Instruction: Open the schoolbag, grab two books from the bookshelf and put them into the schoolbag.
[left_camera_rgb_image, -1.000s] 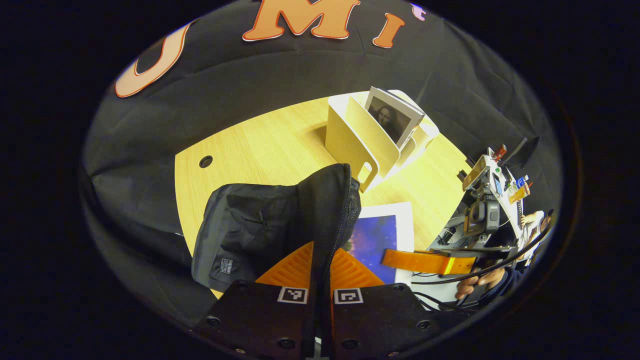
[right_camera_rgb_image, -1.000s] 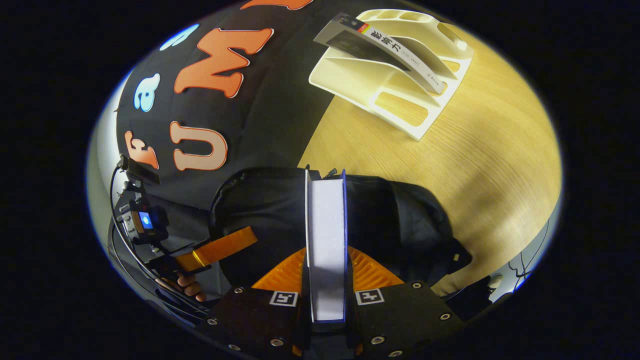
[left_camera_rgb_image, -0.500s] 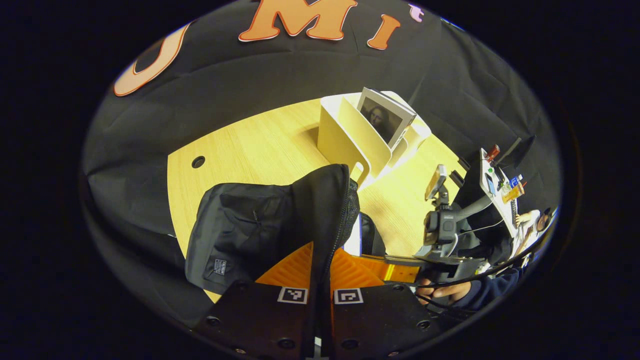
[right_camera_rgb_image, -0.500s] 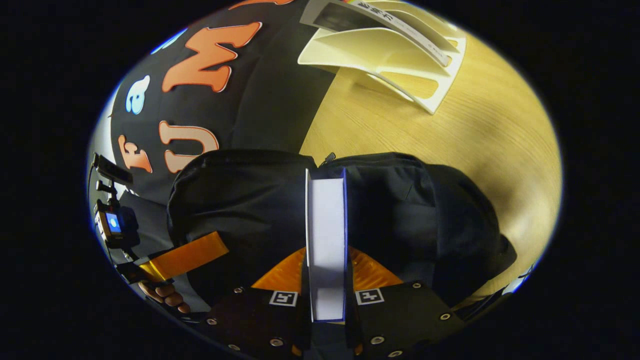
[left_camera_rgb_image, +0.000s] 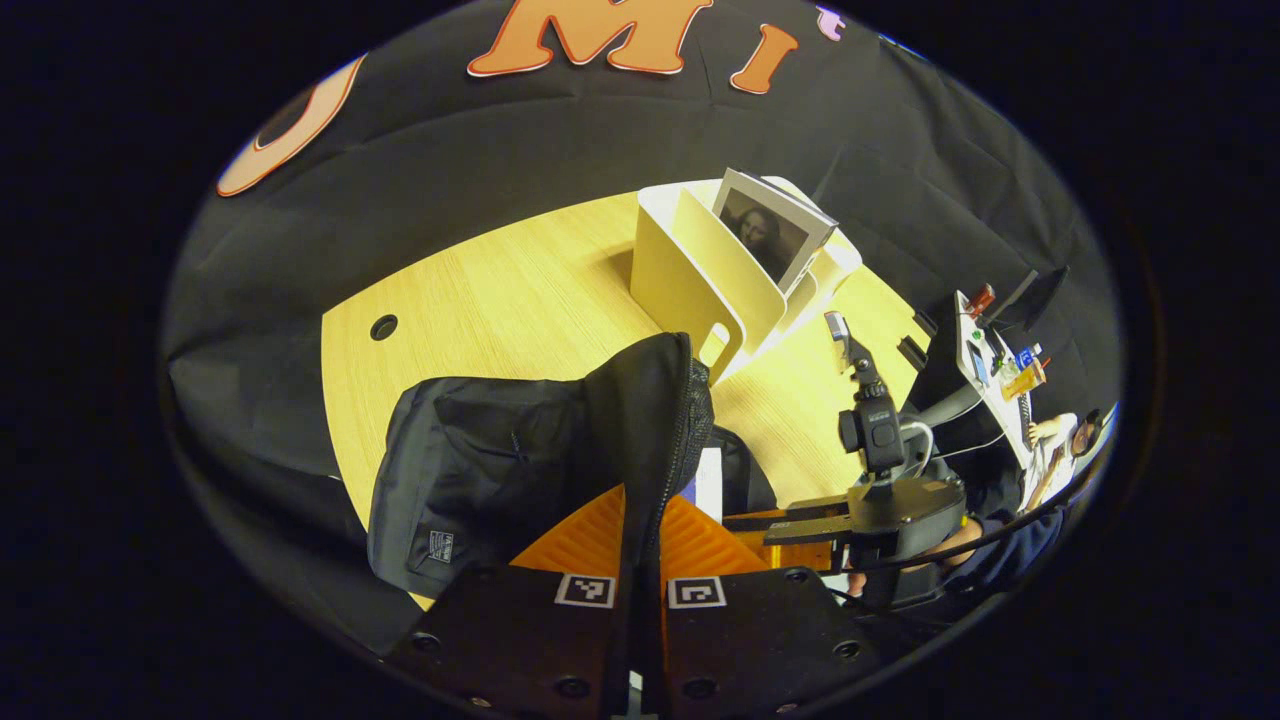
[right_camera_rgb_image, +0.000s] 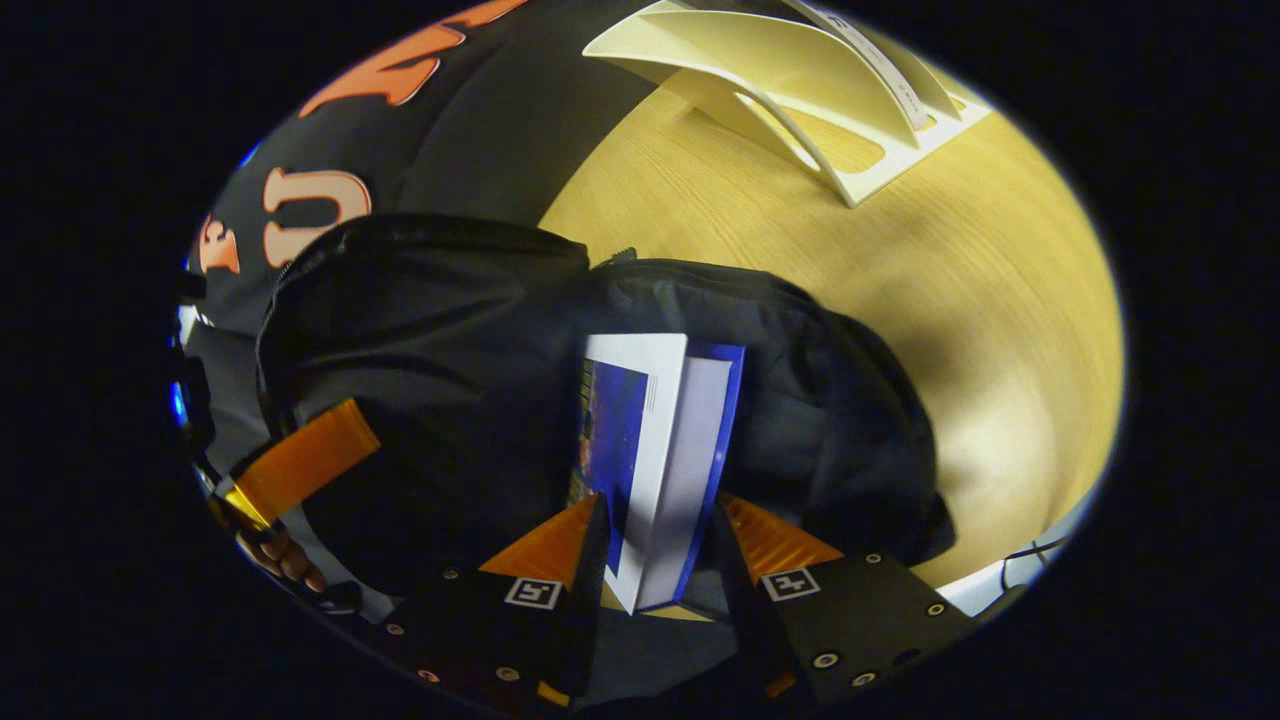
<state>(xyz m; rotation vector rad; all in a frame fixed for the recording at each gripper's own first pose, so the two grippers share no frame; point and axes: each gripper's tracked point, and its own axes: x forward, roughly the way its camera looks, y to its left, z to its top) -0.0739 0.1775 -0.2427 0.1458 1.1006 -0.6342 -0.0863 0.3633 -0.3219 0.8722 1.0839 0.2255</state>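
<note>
- Holding the schoolbag (left_camera_rgb_image: 560, 440) flap up, the left gripper (left_camera_rgb_image: 640, 560) stays with jaws clamped on its zipper edge.
- Right gripper (right_camera_rgb_image: 650, 560) jaws have just parted; the blue book (right_camera_rgb_image: 655, 470) tilts loose into the bag's mouth.
- One book remains on the bookshelf (left_camera_rgb_image: 700, 280).

Nothing legible anywhere. Small white-printed patch on the schoolbag (left_camera_rgb_image: 437, 545), near its lower corner, too small to read. Print along the spine of the book (right_camera_rgb_image: 880, 72) in the bookshelf (right_camera_rgb_image: 790, 75), likewise too blurred to read.

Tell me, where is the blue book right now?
In the right gripper view, the blue book sits between the opened fingers of the right hand-held gripper, tilted over the black schoolbag.
</note>
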